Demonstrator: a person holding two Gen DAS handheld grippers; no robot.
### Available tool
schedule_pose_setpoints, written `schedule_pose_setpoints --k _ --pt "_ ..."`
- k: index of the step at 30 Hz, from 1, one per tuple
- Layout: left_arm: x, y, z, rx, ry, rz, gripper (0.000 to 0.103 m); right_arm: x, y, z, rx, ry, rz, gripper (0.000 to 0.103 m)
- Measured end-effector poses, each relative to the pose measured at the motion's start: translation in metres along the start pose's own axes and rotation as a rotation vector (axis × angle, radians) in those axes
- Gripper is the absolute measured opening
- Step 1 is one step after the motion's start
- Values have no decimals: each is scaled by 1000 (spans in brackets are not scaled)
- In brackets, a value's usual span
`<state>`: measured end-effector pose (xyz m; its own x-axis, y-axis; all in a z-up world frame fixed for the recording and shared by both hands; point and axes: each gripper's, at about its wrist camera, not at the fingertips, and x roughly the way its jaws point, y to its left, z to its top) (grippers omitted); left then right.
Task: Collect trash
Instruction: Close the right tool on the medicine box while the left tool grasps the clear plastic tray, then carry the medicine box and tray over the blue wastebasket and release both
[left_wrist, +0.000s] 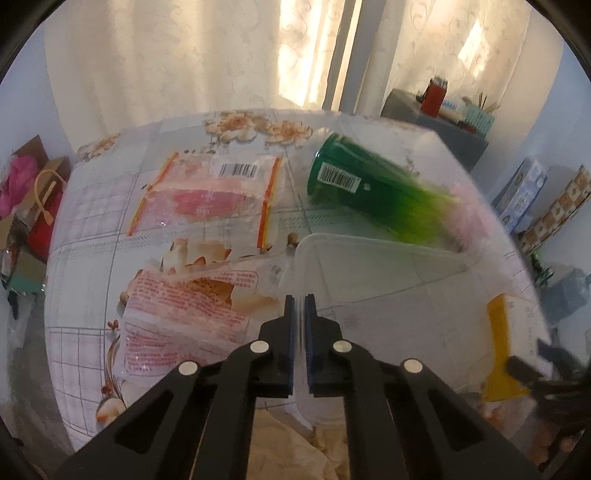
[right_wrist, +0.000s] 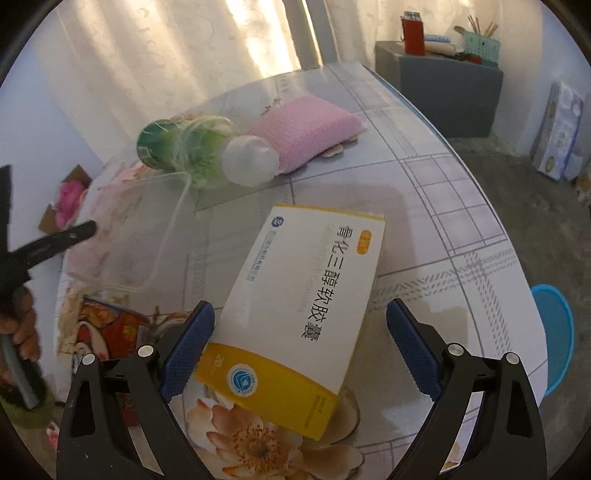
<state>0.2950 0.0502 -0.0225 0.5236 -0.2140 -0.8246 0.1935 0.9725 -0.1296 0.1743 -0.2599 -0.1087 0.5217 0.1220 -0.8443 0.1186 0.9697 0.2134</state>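
left claw (left_wrist: 299, 301) has its pads nearly together on the near rim of the clear plastic container (left_wrist: 369, 266), looks pinched on the thin wall. right claw (right_wrist: 300, 332) is wide open straddling the yellow-and-white medicine box (right_wrist: 306, 295); left pad at or touching the box's edge, right pad well clear.

risks:
- container wall is thin, glossy and flexible; an edge pinch could slip or flex, and the tub may tip if lifted from one side.
- box lies skewed between the pads. closing from here would likely catch it corner-first and spin or skid it on the slick floral counter (right_wrist: 443, 221); light cardboard, could also crush.
- green bottle (left_wrist: 354, 184) lies on its side just beyond the container, round and free to roll if the tub gets shoved.

other trash: two crinkly clear wrappers, one with red print (left_wrist: 184, 306) just left of the claw, one with a barcode (left_wrist: 210, 199) farther back. pink ribbed pouch (right_wrist: 306, 129) is soft and sits behind the bottle's clear cap (right_wrist: 249, 160).
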Motion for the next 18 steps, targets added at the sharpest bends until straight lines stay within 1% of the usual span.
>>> schedule_pose_setpoints --k 4,5,6,8,11,18 --pt "-18 1 -2 -28 -45 -41 3 1 4 -5 -1 -12 -21 89" --pt "-23 2 -3 -36 -56 -48 3 1 4 -5 2 -16 -28 87" --pt "-27 2 -4 -41 -63 -50 3 1 5 -6 2 -18 -28 82" --pt "-36 4 -6 -56 -90 -61 3 -1 2 -7 11 -24 -25 80" --pt "-48 10 -6 -92 -122 -101 3 -6 -1 -8 18 -36 -23 77" --pt "-74 14 -5 -131 -196 -118 3 -19 -9 -11 52 -61 -1 73"
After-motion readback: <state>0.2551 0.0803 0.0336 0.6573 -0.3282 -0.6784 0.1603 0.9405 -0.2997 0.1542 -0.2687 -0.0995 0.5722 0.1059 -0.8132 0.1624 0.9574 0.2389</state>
